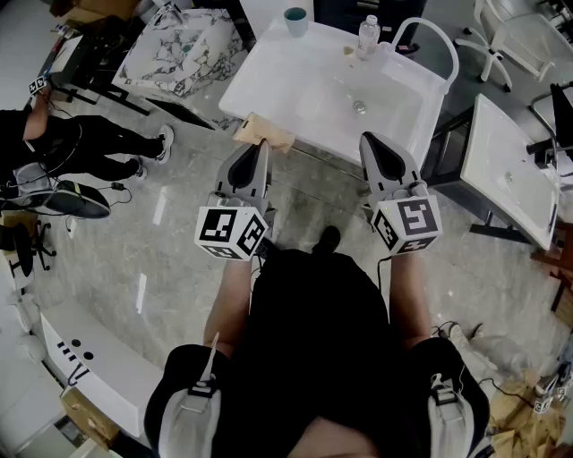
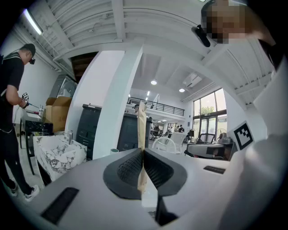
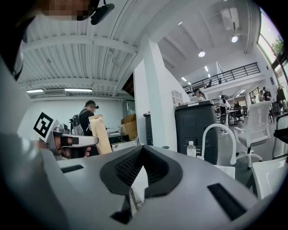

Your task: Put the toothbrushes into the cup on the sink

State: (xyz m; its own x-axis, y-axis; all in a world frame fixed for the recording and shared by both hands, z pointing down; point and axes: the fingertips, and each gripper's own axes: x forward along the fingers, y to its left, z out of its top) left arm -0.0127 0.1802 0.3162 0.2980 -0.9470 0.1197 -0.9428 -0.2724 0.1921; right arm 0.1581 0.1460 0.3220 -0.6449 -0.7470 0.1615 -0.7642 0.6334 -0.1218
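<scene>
I stand in front of a white sink point(image 1: 269, 85). A teal cup point(image 1: 295, 20) sits on its far left corner and shows small in the left gripper view point(image 2: 114, 151). My left gripper point(image 1: 253, 148) is shut on a flat tan paper packet point(image 1: 262, 132), held at the sink's near left edge. The packet point(image 2: 141, 134) stands upright between the pads, and it also shows in the right gripper view point(image 3: 101, 134). My right gripper point(image 1: 380, 143) hovers at the sink's near right edge, its jaws point(image 3: 143, 150) shut with nothing between them. No bare toothbrush is visible.
A clear water bottle point(image 1: 368, 36) and a white arched faucet point(image 1: 439, 40) stand at the sink's far right. A marble-patterned basin point(image 1: 175, 54) sits to the left, another white basin point(image 1: 510, 170) to the right. A person in black point(image 1: 81, 143) is at far left.
</scene>
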